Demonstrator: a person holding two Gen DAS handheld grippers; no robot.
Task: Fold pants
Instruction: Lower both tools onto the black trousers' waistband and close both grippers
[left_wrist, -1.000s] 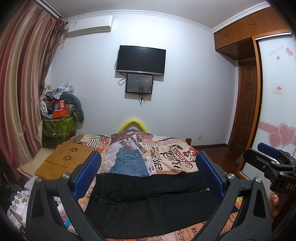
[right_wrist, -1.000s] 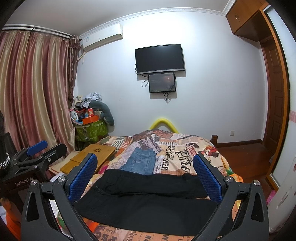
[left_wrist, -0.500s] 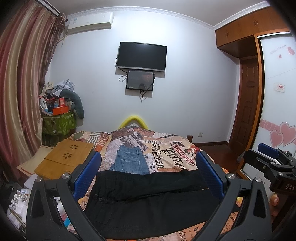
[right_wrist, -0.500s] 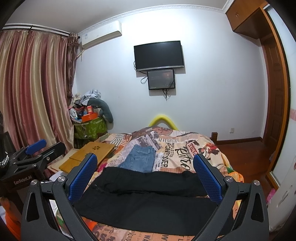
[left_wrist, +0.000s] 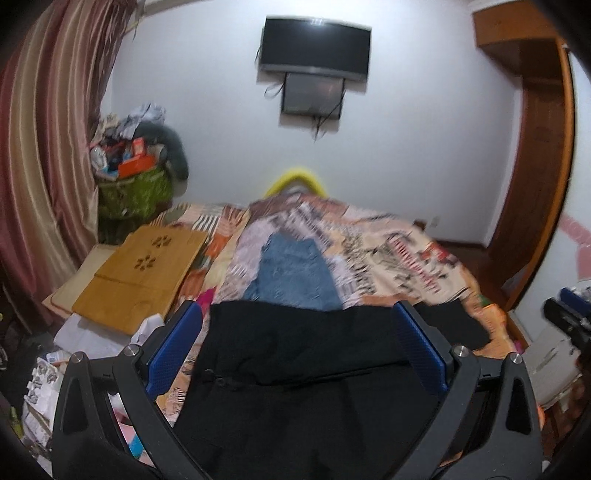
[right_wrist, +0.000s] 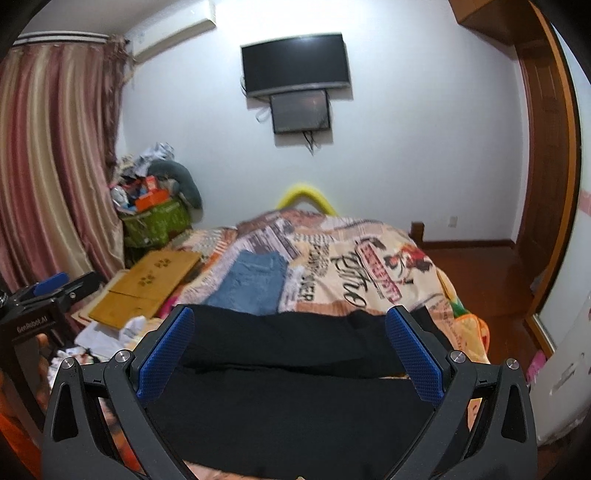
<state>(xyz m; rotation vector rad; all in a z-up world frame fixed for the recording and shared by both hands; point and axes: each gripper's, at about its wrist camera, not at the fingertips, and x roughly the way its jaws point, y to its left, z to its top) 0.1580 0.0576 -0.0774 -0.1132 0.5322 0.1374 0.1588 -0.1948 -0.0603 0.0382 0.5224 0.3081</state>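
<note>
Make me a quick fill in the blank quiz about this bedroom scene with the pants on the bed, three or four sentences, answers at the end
1. The pants spread across the near end of the bed are ____ in colour.
2. Beyond them lies a folded garment of blue ____.
3. Both the left gripper and the right gripper have their fingers ____, holding nothing.
4. On the far wall, a smaller screen hangs directly ____ the television.

Answers: black; denim; open; below
</note>
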